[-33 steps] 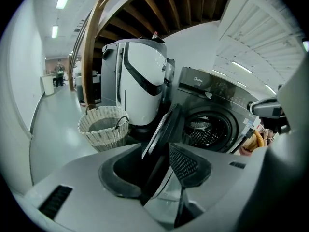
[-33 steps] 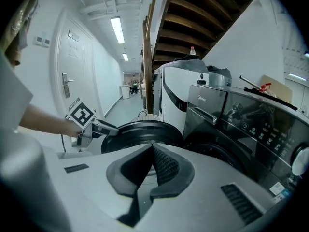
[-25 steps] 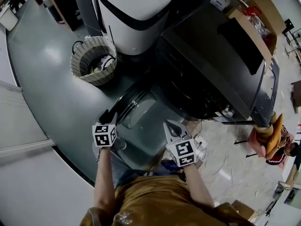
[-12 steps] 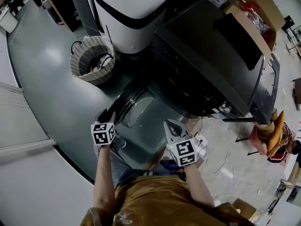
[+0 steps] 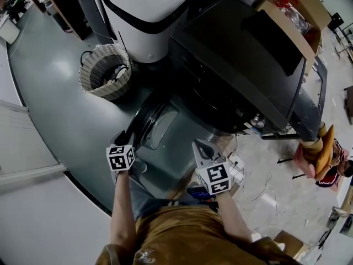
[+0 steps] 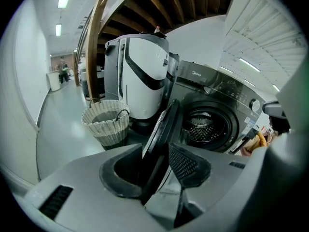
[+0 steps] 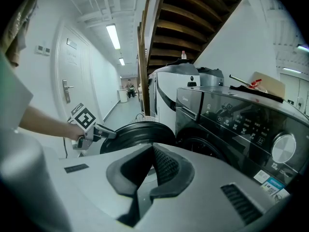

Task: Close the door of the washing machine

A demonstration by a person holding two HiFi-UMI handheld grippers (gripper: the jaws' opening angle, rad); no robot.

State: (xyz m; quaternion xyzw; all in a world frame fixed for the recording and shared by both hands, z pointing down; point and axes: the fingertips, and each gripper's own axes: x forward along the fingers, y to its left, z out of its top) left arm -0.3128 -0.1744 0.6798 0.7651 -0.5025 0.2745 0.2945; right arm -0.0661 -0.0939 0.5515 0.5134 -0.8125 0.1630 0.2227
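The dark front-loading washing machine (image 5: 237, 65) stands with its round door (image 5: 157, 127) swung open to its left. In the left gripper view the door's rim (image 6: 161, 129) runs between the two pads of my left gripper (image 6: 153, 151), and the steel drum (image 6: 205, 127) shows behind. Those jaws have just been closing a little but still stand wide, and I see no pad pressing. The head view puts the left gripper (image 5: 124, 137) at the door's outer edge. My right gripper (image 5: 199, 145) hangs shut and empty near the machine's front, with its pad tips (image 7: 154, 151) together.
A wicker basket (image 5: 105, 70) stands on the grey floor left of the machine, beside a tall white appliance (image 5: 146, 15). A cardboard box (image 5: 292, 21) lies on the machine's top. Cables and a power strip (image 5: 237, 167) lie on the floor at the right, near a seated person (image 5: 325, 164).
The door looks narrower, swung slightly toward the machine, with the left gripper still at its edge. The right gripper has crept a little forward.
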